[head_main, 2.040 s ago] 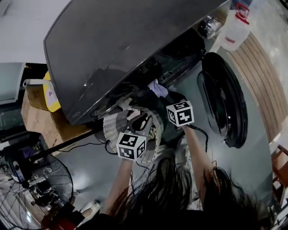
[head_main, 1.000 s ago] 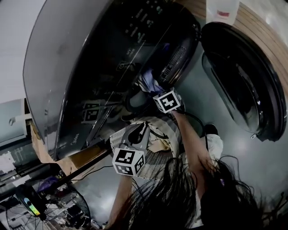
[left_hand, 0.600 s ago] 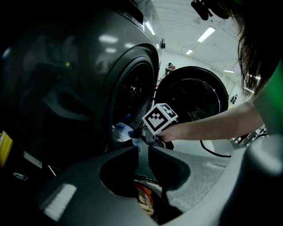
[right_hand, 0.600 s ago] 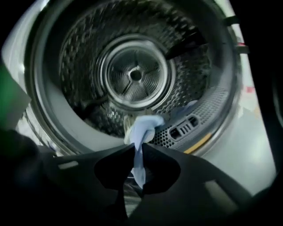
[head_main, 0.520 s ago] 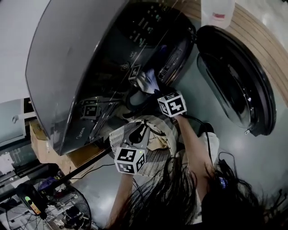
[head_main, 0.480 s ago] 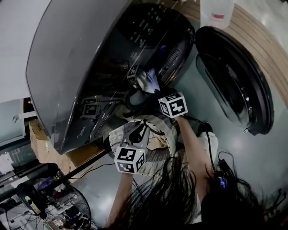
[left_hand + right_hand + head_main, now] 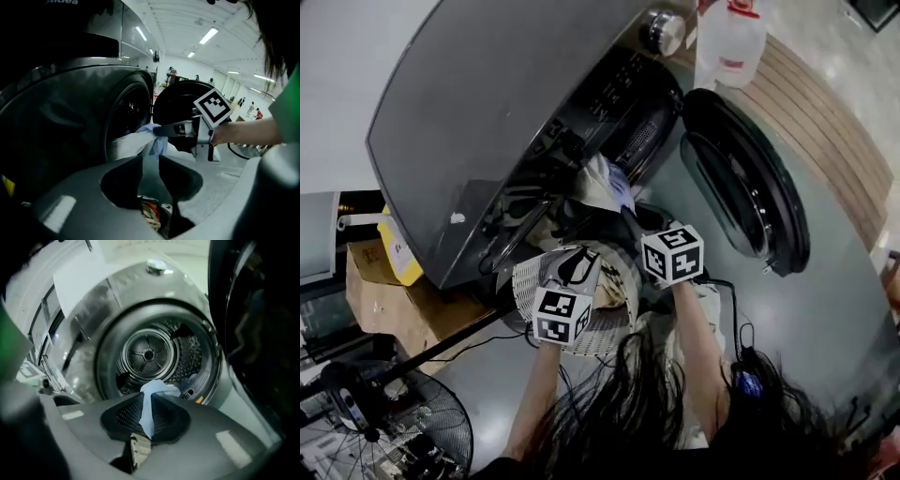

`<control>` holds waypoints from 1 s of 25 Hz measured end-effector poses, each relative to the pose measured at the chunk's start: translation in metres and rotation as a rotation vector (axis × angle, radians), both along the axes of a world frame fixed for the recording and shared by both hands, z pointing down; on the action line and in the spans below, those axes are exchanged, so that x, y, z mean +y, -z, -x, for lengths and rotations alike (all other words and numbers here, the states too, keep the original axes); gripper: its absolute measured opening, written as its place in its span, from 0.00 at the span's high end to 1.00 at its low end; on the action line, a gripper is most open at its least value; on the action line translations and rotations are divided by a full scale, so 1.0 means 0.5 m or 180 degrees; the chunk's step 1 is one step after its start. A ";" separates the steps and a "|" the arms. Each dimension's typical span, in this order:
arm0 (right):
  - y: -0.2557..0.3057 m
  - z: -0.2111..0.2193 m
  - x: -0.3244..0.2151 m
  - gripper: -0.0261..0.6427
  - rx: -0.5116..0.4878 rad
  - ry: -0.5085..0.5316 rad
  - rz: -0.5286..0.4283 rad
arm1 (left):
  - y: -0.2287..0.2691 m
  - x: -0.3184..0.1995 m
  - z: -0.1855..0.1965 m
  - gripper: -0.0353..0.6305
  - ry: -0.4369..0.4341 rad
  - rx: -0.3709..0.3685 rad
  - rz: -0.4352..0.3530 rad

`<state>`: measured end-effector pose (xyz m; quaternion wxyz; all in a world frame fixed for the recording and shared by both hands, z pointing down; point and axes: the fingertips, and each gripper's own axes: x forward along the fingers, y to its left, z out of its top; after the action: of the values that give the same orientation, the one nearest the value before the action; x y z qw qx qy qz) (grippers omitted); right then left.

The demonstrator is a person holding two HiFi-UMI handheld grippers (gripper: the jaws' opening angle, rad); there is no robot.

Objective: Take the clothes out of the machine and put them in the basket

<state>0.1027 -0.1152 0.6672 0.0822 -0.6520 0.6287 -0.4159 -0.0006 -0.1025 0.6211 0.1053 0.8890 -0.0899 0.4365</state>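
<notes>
Blue cloth [image 7: 154,391] hangs before the drum [image 7: 149,354]; basket [image 7: 528,277] holds clothes [image 7: 615,289].

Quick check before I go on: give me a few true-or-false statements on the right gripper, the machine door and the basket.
1. The right gripper is shut on a light blue cloth. True; its jaws have just been closing on it.
2. The door of the machine is shut. False: it stands swung open.
3. The light blue cloth lies in the basket. False: it hangs from the right gripper at the machine's opening.
4. The basket has some fabric in it. True.
</notes>
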 end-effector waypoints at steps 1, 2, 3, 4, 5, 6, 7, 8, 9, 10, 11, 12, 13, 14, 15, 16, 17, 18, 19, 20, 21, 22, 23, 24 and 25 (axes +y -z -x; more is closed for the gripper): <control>0.024 -0.004 0.013 0.86 0.0008 -0.0002 -0.0024 | 0.006 0.001 -0.003 0.80 -0.0021 -0.0005 -0.0008; 0.048 -0.007 0.025 0.86 0.0019 -0.0001 -0.0049 | 0.011 0.001 -0.006 0.78 -0.0038 -0.0016 -0.0022; 0.071 -0.011 0.038 0.86 0.0031 0.0001 -0.0075 | 0.015 0.001 -0.007 0.77 -0.0052 -0.0031 -0.0043; 0.094 -0.015 0.051 0.86 0.0039 -0.0001 -0.0104 | 0.019 0.001 -0.008 0.76 -0.0066 -0.0049 -0.0068; 0.118 -0.019 0.065 0.86 0.0038 -0.0005 -0.0137 | 0.021 0.003 -0.010 0.74 -0.0087 -0.0068 -0.0090; 0.141 -0.025 0.080 0.86 0.0034 -0.0007 -0.0170 | 0.023 0.005 -0.012 0.72 -0.0116 -0.0088 -0.0108; 0.164 -0.030 0.094 0.86 0.0035 -0.0003 -0.0202 | 0.023 0.009 -0.015 0.71 -0.0153 -0.0108 -0.0126; 0.188 -0.036 0.108 0.86 0.0046 0.0012 -0.0232 | 0.022 0.011 -0.019 0.68 -0.0202 -0.0133 -0.0153; 0.210 -0.041 0.120 0.86 0.0067 0.0036 -0.0260 | 0.020 0.014 -0.022 0.66 -0.0260 -0.0171 -0.0187; 0.232 -0.046 0.131 0.86 0.0092 0.0064 -0.0287 | 0.017 0.016 -0.027 0.64 -0.0320 -0.0212 -0.0221; 0.252 -0.051 0.143 0.86 0.0114 0.0090 -0.0318 | 0.013 0.017 -0.034 0.62 -0.0375 -0.0245 -0.0253; 0.272 -0.056 0.154 0.86 0.0127 0.0111 -0.0352 | 0.010 0.019 -0.042 0.59 -0.0422 -0.0269 -0.0286; 0.290 -0.061 0.165 0.86 0.0133 0.0129 -0.0385 | 0.006 0.019 -0.053 0.57 -0.0458 -0.0285 -0.0321; 0.306 -0.067 0.176 0.86 0.0138 0.0148 -0.0414 | 0.003 0.019 -0.066 0.54 -0.0493 -0.0292 -0.0358; 0.321 -0.072 0.187 0.86 0.0146 0.0168 -0.0438 | -0.001 0.019 -0.081 0.51 -0.0533 -0.0294 -0.0395; 0.335 -0.078 0.197 0.86 0.0153 0.0188 -0.0461 | -0.007 0.018 -0.097 0.49 -0.0583 -0.0298 -0.0429; 0.347 -0.085 0.207 0.86 0.0156 0.0208 -0.0484 | -0.016 0.018 -0.114 0.47 -0.0644 -0.0308 -0.0462; 0.359 -0.093 0.216 0.86 0.0156 0.0227 -0.0507 | -0.027 0.018 -0.133 0.44 -0.0718 -0.0325 -0.0495; 0.369 -0.101 0.223 0.86 0.0158 0.0248 -0.0528 | -0.039 0.019 -0.152 0.42 -0.0805 -0.0347 -0.0529; 0.379 -0.109 0.229 0.86 0.0166 0.0274 -0.0549 | -0.050 0.021 -0.173 0.41 -0.0910 -0.0369 -0.0566; 0.388 -0.117 0.234 0.86 0.0181 0.0303 -0.0568 | -0.061 0.025 -0.193 0.39 -0.1032 -0.0383 -0.0608; 0.398 -0.123 0.239 0.86 0.0200 0.0332 -0.0585 | -0.069 0.031 -0.212 0.38 -0.1169 -0.0388 -0.0656; 0.407 -0.128 0.244 0.86 0.0220 0.0360 -0.0602 | -0.073 0.037 -0.230 0.37 -0.1313 -0.0386 -0.0718; 0.416 -0.132 0.249 0.86 0.0238 0.0387 -0.0621 | -0.075 0.042 -0.248 0.37 -0.1454 -0.0380 -0.0801; 0.425 -0.137 0.256 0.86 0.0250 0.0412 -0.0642 | -0.075 0.046 -0.266 0.37 -0.1583 -0.0369 -0.0903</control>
<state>0.1710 0.0126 0.4547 0.0957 -0.6142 0.7108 -0.3291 0.1326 -0.0795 0.6587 -0.1356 0.8631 0.0648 0.4821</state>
